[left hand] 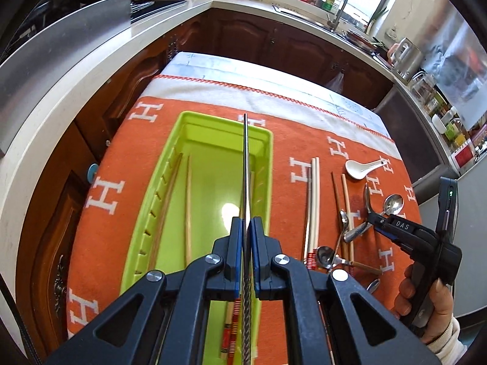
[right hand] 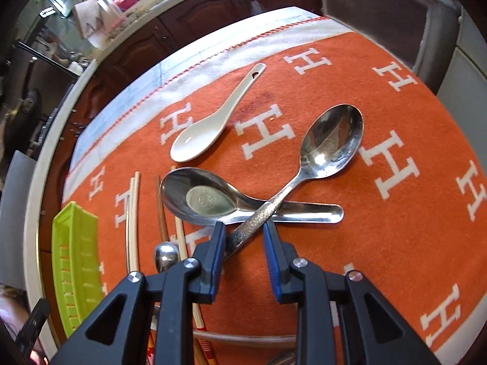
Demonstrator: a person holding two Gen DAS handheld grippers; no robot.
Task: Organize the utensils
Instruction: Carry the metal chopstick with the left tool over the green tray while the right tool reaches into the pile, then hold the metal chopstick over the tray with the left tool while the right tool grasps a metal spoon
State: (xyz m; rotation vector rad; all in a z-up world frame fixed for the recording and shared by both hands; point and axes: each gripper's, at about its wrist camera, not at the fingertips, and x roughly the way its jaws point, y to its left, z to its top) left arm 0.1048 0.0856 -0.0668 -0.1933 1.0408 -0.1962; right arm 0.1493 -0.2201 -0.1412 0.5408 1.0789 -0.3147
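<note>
My left gripper (left hand: 247,222) is shut on a thin metal chopstick (left hand: 246,158) with a twisted handle. It holds the chopstick lengthwise above the green tray (left hand: 143,213). Wooden chopsticks (left hand: 187,206) and a red-striped one (left hand: 226,334) lie inside the tray. My right gripper (right hand: 243,228) stands open over the cloth, its fingers on either side of the textured handle of a steel spoon (right hand: 331,143). That spoon lies across a flat steel spoon (right hand: 201,200). A white ceramic spoon (right hand: 201,133) rests just beyond them.
An orange cloth with white H letters (right hand: 380,243) covers the table. Pale chopsticks (right hand: 134,213), brown chopsticks (right hand: 161,213) and a small spoon (right hand: 166,257) lie between the tray (right hand: 76,258) and the spoons. Wooden cabinets and a counter with a tap (left hand: 339,6) stand behind.
</note>
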